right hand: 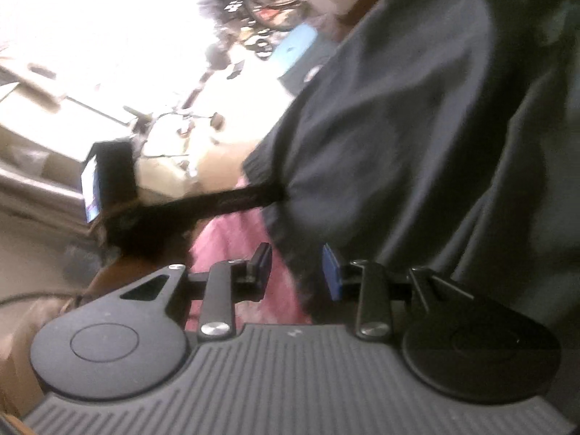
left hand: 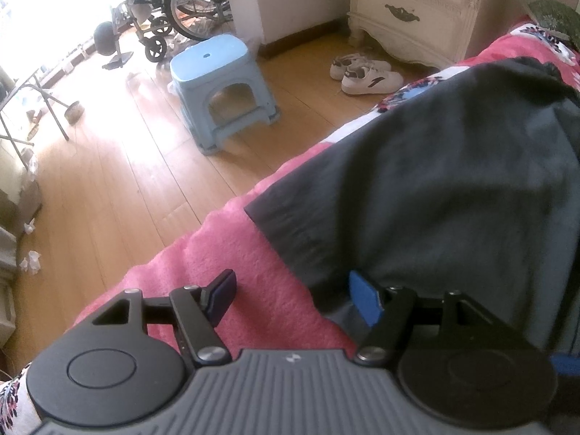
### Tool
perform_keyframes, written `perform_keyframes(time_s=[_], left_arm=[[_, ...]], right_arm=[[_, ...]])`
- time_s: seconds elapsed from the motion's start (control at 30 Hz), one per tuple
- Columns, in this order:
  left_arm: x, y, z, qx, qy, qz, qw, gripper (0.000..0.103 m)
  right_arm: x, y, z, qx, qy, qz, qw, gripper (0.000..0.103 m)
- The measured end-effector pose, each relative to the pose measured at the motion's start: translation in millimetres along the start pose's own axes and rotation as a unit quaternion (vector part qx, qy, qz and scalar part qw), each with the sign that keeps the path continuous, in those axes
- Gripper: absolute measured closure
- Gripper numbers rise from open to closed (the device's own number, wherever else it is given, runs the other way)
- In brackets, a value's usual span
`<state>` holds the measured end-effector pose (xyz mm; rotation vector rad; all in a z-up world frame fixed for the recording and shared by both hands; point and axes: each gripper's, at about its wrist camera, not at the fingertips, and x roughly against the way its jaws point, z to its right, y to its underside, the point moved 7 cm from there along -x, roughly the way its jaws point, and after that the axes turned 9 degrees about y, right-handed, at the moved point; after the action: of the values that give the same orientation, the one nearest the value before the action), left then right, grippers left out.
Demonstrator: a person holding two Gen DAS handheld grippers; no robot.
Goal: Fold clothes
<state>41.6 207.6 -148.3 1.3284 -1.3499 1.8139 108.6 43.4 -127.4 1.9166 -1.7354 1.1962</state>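
Right wrist blurred; dark garment (right hand: 417,127) (cropped) fills frame.

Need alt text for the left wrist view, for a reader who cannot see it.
The left gripper hovers open over the edge of a dark garment spread on a pink blanket. Beyond the bed, on the wooden floor, are a light blue stool, white sneakers and a wheelchair.

Black claw (left hand: 295,299), blue pads (left hand: 366,302)
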Motion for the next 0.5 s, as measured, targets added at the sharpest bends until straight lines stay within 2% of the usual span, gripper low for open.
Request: perform_keyframes(time_s=[0.17,0.5], left_arm=[[0,0,-1,0.003,0.003,-0.001,1.0,0.033],[-1,0,0,0.001,0.003,-0.002,1.0,0.033]], right_arm=[[-13,-9,4,-0.008,0.043,-0.001,0.999,0.072],[-37,-21,-1,0.008,0.088,0.009,0.996,0.072]])
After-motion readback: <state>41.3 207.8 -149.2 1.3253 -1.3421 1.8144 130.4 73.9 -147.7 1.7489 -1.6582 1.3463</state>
